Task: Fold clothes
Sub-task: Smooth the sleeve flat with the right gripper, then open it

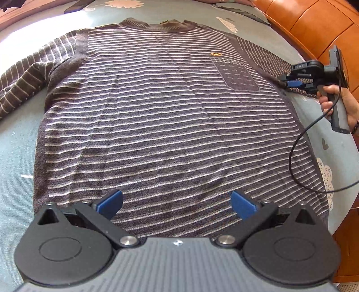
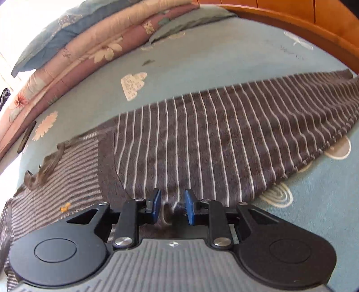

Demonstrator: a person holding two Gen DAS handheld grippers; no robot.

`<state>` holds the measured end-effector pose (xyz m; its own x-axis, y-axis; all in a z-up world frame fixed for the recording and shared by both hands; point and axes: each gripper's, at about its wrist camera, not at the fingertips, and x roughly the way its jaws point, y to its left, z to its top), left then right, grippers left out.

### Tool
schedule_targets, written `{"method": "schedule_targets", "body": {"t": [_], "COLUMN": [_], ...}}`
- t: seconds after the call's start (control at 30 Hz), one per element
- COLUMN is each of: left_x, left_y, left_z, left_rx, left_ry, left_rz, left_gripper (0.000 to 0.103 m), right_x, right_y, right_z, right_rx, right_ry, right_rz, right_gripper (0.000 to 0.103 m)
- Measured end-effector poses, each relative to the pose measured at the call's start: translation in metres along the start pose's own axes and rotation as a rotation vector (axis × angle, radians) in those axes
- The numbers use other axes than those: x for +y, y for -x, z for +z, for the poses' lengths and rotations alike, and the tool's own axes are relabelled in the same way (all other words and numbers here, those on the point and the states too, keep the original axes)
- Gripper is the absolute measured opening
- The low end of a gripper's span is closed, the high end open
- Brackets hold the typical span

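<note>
Right wrist view: the right gripper (image 2: 172,207) stands narrow around a pinch of the sweater (image 1: 157,125) sleeve (image 2: 224,134) (pad contact unclear), on the bedspread (image 2: 224,56). Left gripper (image 1: 177,203) gapes wide, empty. A loose pinch could slip when lifted.

Bed sheet (image 2: 224,56): you see pale blue-green cloth under everything, printed with cream flowers and cloud shapes.
Folded quilts (image 2: 89,47): stacked at the far left in your right wrist view, pink and beige with flowers, a blue one on top.
Wooden bed frame (image 1: 314,24): orange-brown, curving along the far right edge.
Dark flat object (image 1: 76,7): lying far left on the sheet; you cannot tell what it is.
</note>
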<state>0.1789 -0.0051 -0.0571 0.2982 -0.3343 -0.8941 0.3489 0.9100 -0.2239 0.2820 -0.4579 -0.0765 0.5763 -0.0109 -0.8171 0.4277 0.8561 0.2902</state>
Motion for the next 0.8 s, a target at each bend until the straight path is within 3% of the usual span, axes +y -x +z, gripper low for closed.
{"method": "schedule_targets", "body": {"t": [0.07, 0.17, 0.3, 0.43, 0.53, 0.67, 0.8], "left_x": [-0.001, -0.001, 0.001, 0.0, 0.0, 0.005, 0.007], "left_y": [-0.003, -0.004, -0.005, -0.005, -0.003, -0.001, -0.002], "left_z": [-0.001, -0.001, 0.002, 0.004, 0.004, 0.001, -0.001], "left_rx": [0.008, 0.008, 0.004, 0.001, 0.001, 0.007, 0.009], "left_ry": [0.001, 0.011, 0.019, 0.016, 0.009, 0.019, 0.031], "left_rz": [0.003, 0.004, 0.009, 0.005, 0.006, 0.015, 0.021], "left_gripper": [0.101, 0.101, 0.101, 0.101, 0.101, 0.101, 0.101], "right_x": [-0.006, -0.013, -0.016, -0.02, -0.035, -0.048, -0.031], "right_y": [0.004, 0.015, 0.028, 0.012, 0.0, 0.017, 0.02], "right_z": [-0.01, -0.007, 0.003, 0.006, -0.004, -0.006, 0.004], "right_rx": [-0.009, -0.013, -0.086, -0.024, 0.045, 0.003, -0.037], "right_ry": [0.028, -0.064, -0.134, -0.175, -0.234, -0.347, -0.337], "right_rz": [0.008, 0.025, 0.067, 0.127, 0.125, 0.152, 0.232], "right_gripper": [0.028, 0.032, 0.033, 0.041, 0.038, 0.04, 0.044]}}
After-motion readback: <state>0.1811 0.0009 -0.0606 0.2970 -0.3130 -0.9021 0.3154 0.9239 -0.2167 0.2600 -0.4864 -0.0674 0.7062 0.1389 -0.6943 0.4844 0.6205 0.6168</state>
